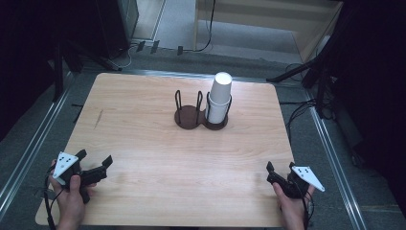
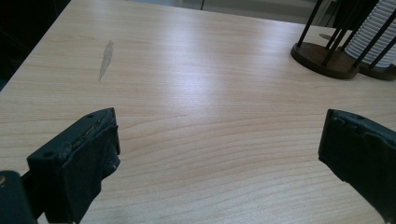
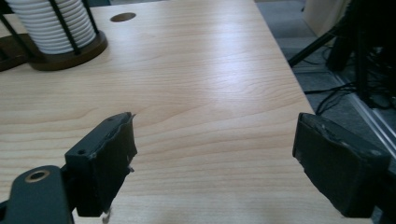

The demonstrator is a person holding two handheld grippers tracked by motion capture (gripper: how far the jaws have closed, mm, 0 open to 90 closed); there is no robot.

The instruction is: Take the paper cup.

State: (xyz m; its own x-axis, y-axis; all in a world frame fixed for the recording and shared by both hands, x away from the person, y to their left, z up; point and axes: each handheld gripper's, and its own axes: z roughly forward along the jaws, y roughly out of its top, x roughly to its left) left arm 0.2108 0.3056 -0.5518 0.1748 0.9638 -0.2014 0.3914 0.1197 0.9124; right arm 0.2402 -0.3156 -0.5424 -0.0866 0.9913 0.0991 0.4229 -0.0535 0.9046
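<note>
Left gripper (image 1: 95, 165) sits at the near left corner of the tabletop (image 1: 143, 134), fingers wide apart, nothing between them. Right gripper (image 1: 280, 168) waits near right, fingers apart too. The cup stack (image 1: 219, 97) stands upright in the holder (image 1: 201, 116), far centre, well apart from both.

The high view looks steeply down on the whole table (image 1: 143, 124); both gripper views skim low across it, sharing the cup holder (image 2: 327, 58).

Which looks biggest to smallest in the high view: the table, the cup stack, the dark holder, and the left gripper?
1. table
2. cup stack
3. dark holder and left gripper: look alike, and the gripper sits nearer the camera, so unranked.
</note>
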